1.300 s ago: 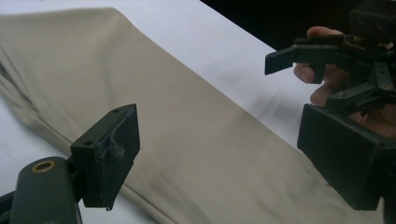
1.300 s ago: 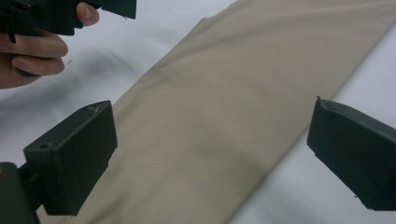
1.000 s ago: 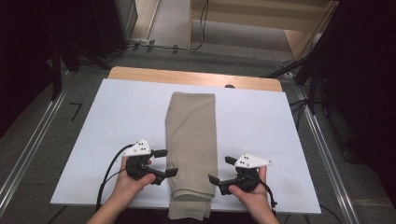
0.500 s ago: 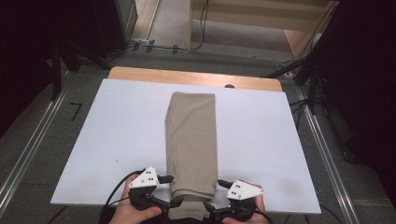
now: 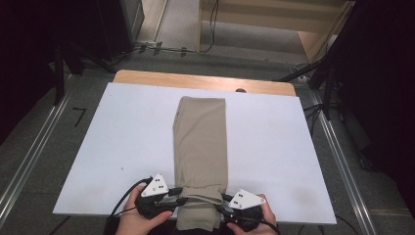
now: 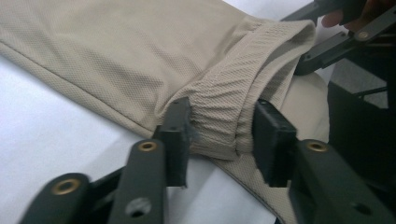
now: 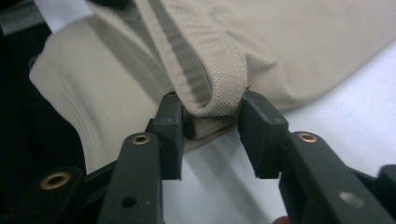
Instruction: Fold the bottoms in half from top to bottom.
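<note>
High view: folded beige trousers [image 5: 200, 156] lie lengthwise down the middle of a white table [image 5: 107, 147], near end overhanging the edge — there the left gripper [image 5: 177, 197] and right gripper [image 5: 226, 201], jaws just closing, each pinch a bunched fold of fabric.

Both hands sit low at the near edge, close together. The left gripper [image 5: 177, 197] and right gripper [image 5: 224, 205] point inward toward each other (2 grey plates on top), their fingers [image 6: 176, 135] having just closed, pinching folded fabric.
</note>
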